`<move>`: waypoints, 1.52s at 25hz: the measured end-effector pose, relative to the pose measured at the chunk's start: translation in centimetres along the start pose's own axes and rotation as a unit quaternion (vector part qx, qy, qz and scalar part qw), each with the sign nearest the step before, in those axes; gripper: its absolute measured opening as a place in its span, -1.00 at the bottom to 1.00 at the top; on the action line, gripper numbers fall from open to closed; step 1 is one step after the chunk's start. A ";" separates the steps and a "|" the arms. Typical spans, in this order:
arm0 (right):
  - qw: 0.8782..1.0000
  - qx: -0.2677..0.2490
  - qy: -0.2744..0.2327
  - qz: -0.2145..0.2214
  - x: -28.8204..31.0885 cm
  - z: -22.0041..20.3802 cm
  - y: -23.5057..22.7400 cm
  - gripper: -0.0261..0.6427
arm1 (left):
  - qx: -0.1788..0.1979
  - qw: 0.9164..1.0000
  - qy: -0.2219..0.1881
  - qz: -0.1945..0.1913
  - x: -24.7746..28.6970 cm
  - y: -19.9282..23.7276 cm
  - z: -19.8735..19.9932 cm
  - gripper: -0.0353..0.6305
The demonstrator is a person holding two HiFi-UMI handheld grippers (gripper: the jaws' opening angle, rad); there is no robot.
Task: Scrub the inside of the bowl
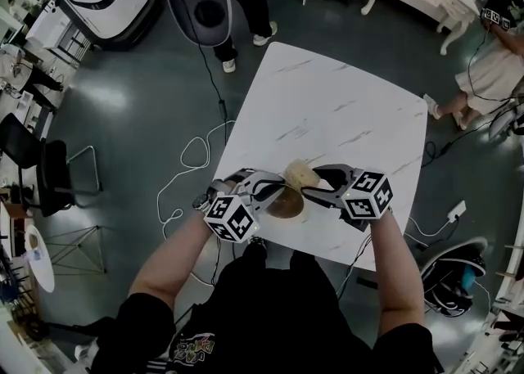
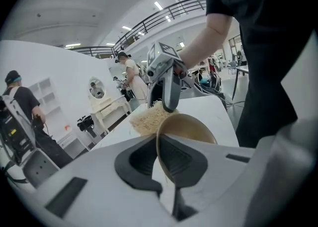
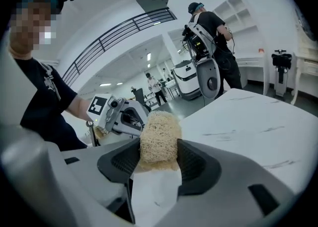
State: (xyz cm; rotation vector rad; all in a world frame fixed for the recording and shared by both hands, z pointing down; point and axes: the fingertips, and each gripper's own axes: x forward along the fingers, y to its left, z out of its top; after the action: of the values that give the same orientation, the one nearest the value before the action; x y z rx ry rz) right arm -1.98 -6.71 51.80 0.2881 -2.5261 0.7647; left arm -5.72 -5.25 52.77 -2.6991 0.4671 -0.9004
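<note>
Left gripper [image 2: 160, 159] nearly closed, pinching bowl [image 2: 191, 127] rim; bowl at near edge of table [image 1: 327, 102]. Right gripper [image 3: 158, 164] wide, squeezing sponge [image 3: 159, 134]. Advice: hold rim steady, press sponge inside, rub in circles.

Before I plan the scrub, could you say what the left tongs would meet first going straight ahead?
Probably the scrubber held in the right tongs, just past the bowl the left tongs hold; depth is unclear.

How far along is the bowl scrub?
Done: left gripper clamps the bowl by its rim, right gripper grips the scrub pad. In hand: pad held beside the rim, not inside. Remaining: scrubbing the inside; whether any is done, can't tell.
</note>
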 end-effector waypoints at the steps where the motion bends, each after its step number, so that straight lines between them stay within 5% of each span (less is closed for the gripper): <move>1: 1.000 0.004 0.000 0.001 -0.1 -0.1 -0.2 -0.21 | -0.006 1.000 -0.003 0.005 0.0 0.2 0.0 -0.84; 6: 1.000 0.027 -0.007 -0.002 -1.2 -0.9 -1.2 -0.21 | -0.086 0.995 -0.027 0.041 -0.3 2.2 -0.3 -0.84; 13: 0.996 0.058 -0.067 -0.027 -3.1 -0.2 -2.5 -0.21 | -0.238 0.963 -0.066 0.105 -1.0 6.5 -0.7 -0.84; 15: 0.994 0.059 -0.076 -0.043 -3.3 -0.4 -2.8 -0.21 | -0.288 0.947 -0.065 0.130 -1.1 7.7 -1.5 -0.84; 21: 0.996 0.037 -0.042 -0.063 -2.2 -2.5 -2.2 -0.21 | -0.430 0.879 -0.066 0.195 -1.1 10.7 -3.8 -0.84; 25: 0.998 0.034 -0.024 -0.050 0.2 -3.2 -0.9 -0.21 | -0.468 0.856 -0.073 0.210 -1.0 11.4 -3.9 -0.84; 34: 0.999 0.029 -0.020 -0.037 4.8 -2.7 1.1 -0.21 | -0.478 0.848 -0.064 0.220 0.2 10.5 -2.9 -0.84; 38: 0.997 0.038 -0.039 -0.045 5.9 -1.5 1.0 -0.21 | -0.476 0.851 -0.064 0.215 0.8 9.6 -2.2 -0.84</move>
State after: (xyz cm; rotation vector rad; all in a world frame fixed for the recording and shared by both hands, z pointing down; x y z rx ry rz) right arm -6.85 -5.45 55.41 0.4625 -2.5415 0.8306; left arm -8.59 -14.60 51.63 -3.1635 1.7975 -0.3770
